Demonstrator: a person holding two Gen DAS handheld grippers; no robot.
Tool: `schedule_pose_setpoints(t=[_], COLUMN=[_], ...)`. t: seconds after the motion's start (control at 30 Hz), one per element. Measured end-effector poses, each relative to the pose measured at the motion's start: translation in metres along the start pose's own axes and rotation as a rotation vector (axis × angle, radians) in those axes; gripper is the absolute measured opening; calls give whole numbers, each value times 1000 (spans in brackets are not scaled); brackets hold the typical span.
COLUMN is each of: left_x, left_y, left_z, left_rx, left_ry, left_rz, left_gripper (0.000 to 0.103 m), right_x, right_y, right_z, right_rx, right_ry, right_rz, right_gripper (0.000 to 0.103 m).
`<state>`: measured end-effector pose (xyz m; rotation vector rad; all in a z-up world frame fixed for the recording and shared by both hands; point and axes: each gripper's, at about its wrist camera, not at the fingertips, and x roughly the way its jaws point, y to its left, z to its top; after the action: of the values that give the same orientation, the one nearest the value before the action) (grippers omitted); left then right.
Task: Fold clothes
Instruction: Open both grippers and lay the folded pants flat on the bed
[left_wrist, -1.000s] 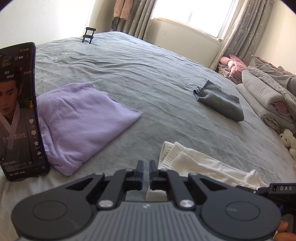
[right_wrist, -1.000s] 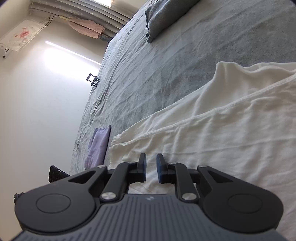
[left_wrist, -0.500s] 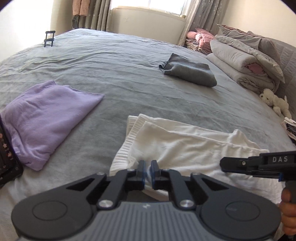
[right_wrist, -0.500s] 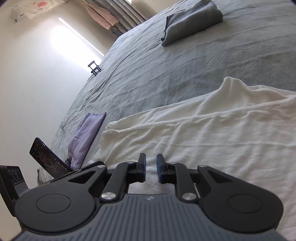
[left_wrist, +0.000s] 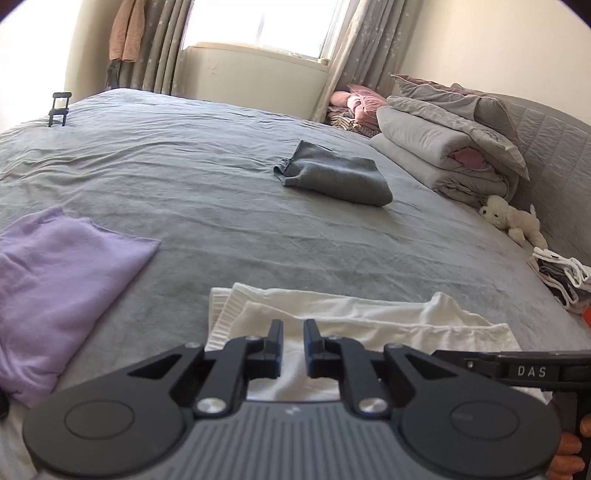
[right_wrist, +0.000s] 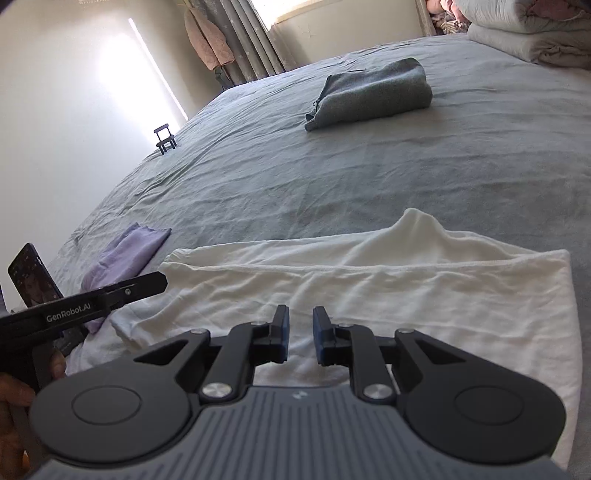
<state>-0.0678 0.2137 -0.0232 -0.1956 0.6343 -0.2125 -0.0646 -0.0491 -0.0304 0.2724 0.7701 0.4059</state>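
Already both the left gripper (left_wrist: 293, 341) and the right gripper (right_wrist: 300, 328) hover slightly apart and empty above the white garment (right_wrist: 388, 280) on the bed (right_wrist: 332, 184) (left jaws just opened), so its loose folded layers could spring undone.

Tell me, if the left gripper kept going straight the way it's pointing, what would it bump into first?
Most likely the white garment. The left gripper tilts down over its near edge, jaws slightly apart with nothing pinched. Depth is hard to judge, but the white cloth lies directly ahead.

One white garment (left_wrist: 354, 321), one lilac garment (left_wrist: 55, 280), one grey garment (left_wrist: 336, 173), one phone (right_wrist: 31, 277).
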Motion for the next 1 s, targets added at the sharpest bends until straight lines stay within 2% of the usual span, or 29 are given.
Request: schedule_pose_setpoints(t=[0.1,0.2,0.27,0.33,0.4,0.57,0.7,0.8,0.9,0.93,1.0], left_x=[19,26,25,20,13,-5,-9,-9,-11,-12,-14], left_y=[14,29,35,35,34,25,24,33,43,46,50], left_z=[-2,-8,-7,-6,-5,-5,-12,-20,-27,-30,-34], left_rx=[4,-22,-58,-70,-75,-25,43,43,29,28,34], left_ry=[-2,-31,-42,-58,-74,-62,-14,10,-6,-16,-35], left_rz=[37,21,7,24,42,-61,-98,-90,-91,-75,-18], left_gripper=[11,3,3,3,9,11,11,11,8,5,7], right_x=[1,0,-3,-6,-10,-21,-32,-39,-38,-38,-40], right_y=[-11,-23,-30,-34,-36,-39,-36,-28,-23,-21,-28], right_z=[-2,-1,-1,1,3,3,-5,-13,-25,-28,-35], right_rx=[-16,-7,-5,-6,-13,-44,-92,-138,-192,-210,-224], right_ry=[-23,-42,-58,-69,-81,-93,-76,-66,-45,-38,-36], right_rz=[-46,-64,-78,-86,-108,-127,-123,-98,-111,-115,-130], right_gripper=[19,19,19,19,19,21,30,35,35,36,35])
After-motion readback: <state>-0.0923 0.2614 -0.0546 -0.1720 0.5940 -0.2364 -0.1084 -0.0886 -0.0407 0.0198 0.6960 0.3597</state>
